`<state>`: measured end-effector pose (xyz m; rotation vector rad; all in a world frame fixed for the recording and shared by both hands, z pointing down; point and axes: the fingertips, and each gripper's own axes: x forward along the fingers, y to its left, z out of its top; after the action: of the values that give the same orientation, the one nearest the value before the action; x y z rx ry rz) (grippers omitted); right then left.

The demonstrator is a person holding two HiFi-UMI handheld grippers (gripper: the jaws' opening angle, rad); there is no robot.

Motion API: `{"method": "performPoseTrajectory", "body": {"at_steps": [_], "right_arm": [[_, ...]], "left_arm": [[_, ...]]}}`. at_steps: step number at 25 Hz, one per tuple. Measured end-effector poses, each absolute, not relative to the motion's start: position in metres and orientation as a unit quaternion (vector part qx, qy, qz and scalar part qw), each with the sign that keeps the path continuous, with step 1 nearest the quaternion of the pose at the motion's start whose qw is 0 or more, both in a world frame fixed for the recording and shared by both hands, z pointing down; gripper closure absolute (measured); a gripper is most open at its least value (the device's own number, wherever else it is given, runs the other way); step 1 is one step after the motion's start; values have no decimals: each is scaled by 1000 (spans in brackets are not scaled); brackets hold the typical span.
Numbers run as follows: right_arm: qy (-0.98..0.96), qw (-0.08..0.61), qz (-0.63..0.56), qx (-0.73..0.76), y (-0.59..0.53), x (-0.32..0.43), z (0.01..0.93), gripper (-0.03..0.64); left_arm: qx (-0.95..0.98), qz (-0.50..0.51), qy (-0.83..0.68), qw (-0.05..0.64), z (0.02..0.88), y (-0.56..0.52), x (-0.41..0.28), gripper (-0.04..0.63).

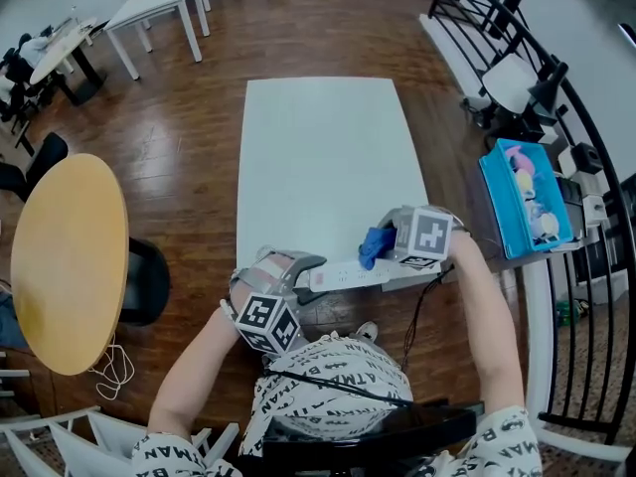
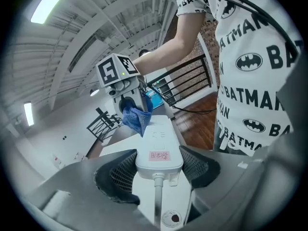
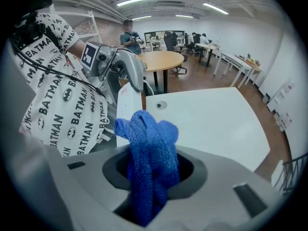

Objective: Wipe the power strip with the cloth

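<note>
Wood-floor room, white table (image 1: 328,157) in the middle, round wooden table (image 1: 70,256) off to the left, blue bin (image 1: 522,202) on the right

Power strip (image 1: 348,274): white, lying left-right along the white table's near edge, just in front of the person; can't tell if it rests on the table or is held just over it

Left gripper (image 2: 159,170): clamped on the power strip's left end, one ribbed pad on each long side, at the end where the cord (image 2: 156,196) comes out. Pink label (image 2: 159,155) sits on the strip's top face right between the pads

Right gripper (image 3: 151,170): clenched on the cloth (image 3: 149,143), blue knit, bunched, with a wad sticking out past the jaws. The gripper is pointed steeply down over the strip's right end

In the left gripper view the cloth touches the top face of the strip at the end away from the cord, so the contact is at the right end, well apart from the left gripper's pads
</note>
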<state>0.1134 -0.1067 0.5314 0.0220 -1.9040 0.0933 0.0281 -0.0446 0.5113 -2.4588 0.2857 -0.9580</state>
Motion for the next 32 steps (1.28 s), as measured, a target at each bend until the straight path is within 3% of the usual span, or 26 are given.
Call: {"method": "performPoseTrajectory", "body": {"at_steps": [13, 32], "right_arm": [[-795, 592, 97, 84, -108, 205, 544, 476], [-823, 566, 38, -3, -98, 126, 525, 476]], "left_arm": [[-898, -349, 130, 235, 510, -52, 15, 318], [-892, -361, 99, 255, 514, -45, 29, 318]]}}
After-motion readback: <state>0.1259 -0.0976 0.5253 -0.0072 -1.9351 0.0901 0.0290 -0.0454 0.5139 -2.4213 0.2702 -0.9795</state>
